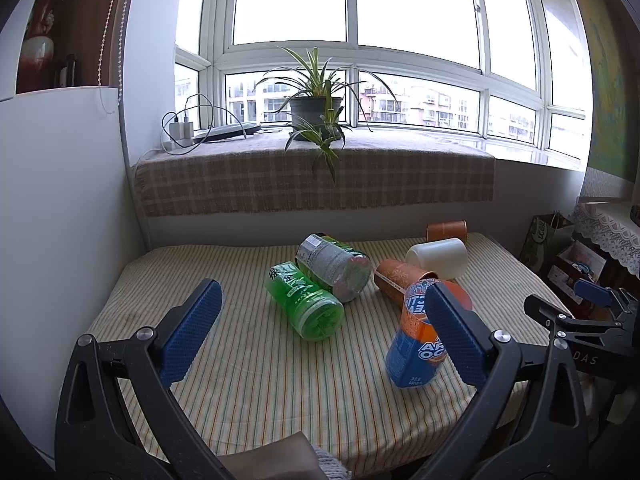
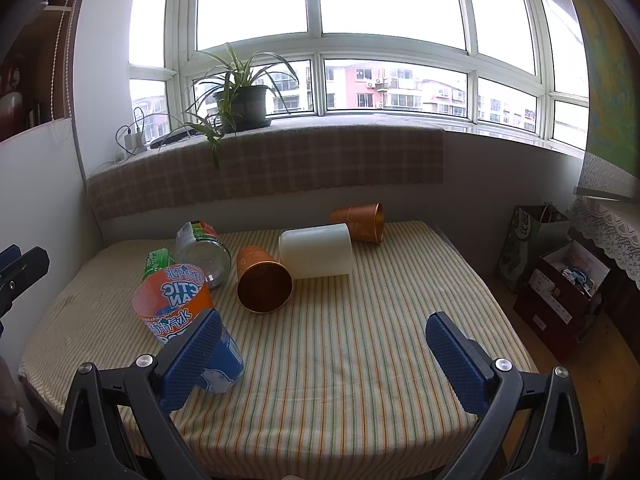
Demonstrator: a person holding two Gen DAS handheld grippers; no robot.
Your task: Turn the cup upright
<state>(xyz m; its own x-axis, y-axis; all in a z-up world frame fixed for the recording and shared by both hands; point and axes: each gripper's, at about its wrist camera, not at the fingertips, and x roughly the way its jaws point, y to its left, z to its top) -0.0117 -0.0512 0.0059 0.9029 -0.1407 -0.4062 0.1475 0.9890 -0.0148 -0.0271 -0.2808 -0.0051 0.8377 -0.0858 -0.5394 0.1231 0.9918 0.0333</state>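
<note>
Several cups lie tipped on the striped table (image 1: 248, 392). In the left wrist view: a green cup (image 1: 306, 306), a clear labelled cup (image 1: 334, 266), an orange-and-blue cup (image 1: 416, 340), an orange cup (image 1: 396, 278), a white cup (image 1: 438, 258) and a far orange cup (image 1: 446, 230). In the right wrist view: the orange-and-blue cup (image 2: 176, 304), open orange cup (image 2: 262, 280), white cup (image 2: 316, 250), far orange cup (image 2: 358, 222), clear cup (image 2: 202, 254). My left gripper (image 1: 322, 340) is open above the table's front. My right gripper (image 2: 322, 360) is open and empty.
A plaid-covered windowsill (image 1: 312, 176) with a potted plant (image 1: 316, 108) and chargers (image 1: 180, 128) runs behind the table. Bags and boxes (image 2: 560, 280) stand on the floor to the right. A white wall (image 1: 60, 200) lies at left.
</note>
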